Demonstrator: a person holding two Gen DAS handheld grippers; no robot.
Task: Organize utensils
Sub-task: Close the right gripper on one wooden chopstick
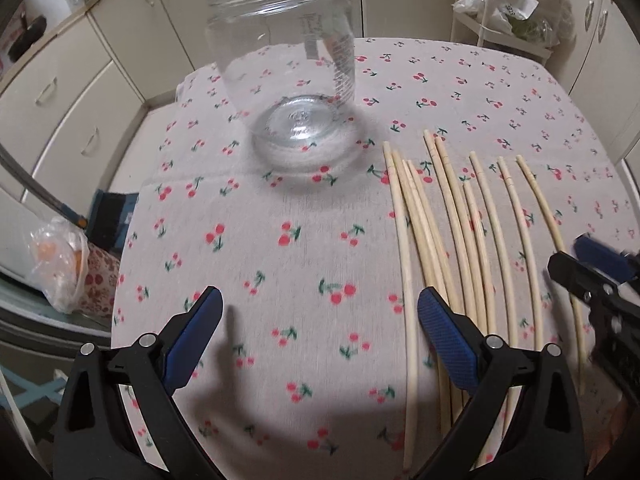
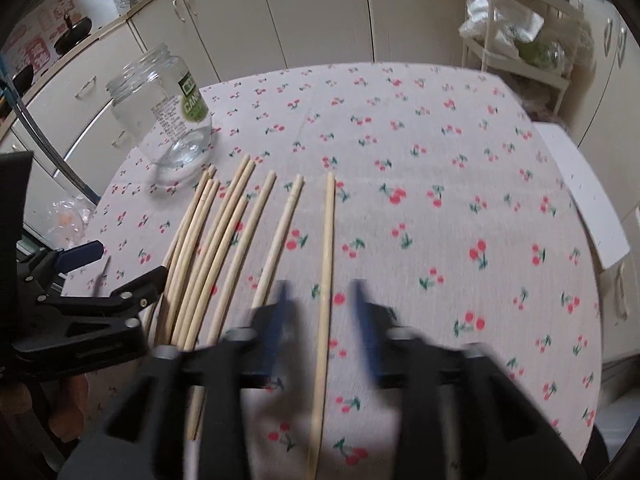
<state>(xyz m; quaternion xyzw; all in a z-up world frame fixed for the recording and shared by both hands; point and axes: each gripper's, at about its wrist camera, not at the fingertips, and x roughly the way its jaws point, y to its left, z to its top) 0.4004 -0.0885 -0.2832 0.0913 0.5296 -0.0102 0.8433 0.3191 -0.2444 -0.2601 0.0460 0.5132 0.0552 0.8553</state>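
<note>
Rightmost chopstick [image 2: 326, 280] lengthwise between open, empty right jaws; left jaws open over bare worktop [image 1: 280, 264], further off.

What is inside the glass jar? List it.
Nothing shows inside the glass jar: through its clear wall only the cherry tablecloth appears. All chopsticks lie outside it. The label hides a small part.

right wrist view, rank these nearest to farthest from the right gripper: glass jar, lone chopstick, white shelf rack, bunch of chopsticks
From the right gripper:
1. lone chopstick, lying between its open fingers.
2. bunch of chopsticks, just to its left on the tablecloth.
3. glass jar, upright at the far left of the table.
4. white shelf rack, beyond the table's far right edge.
</note>
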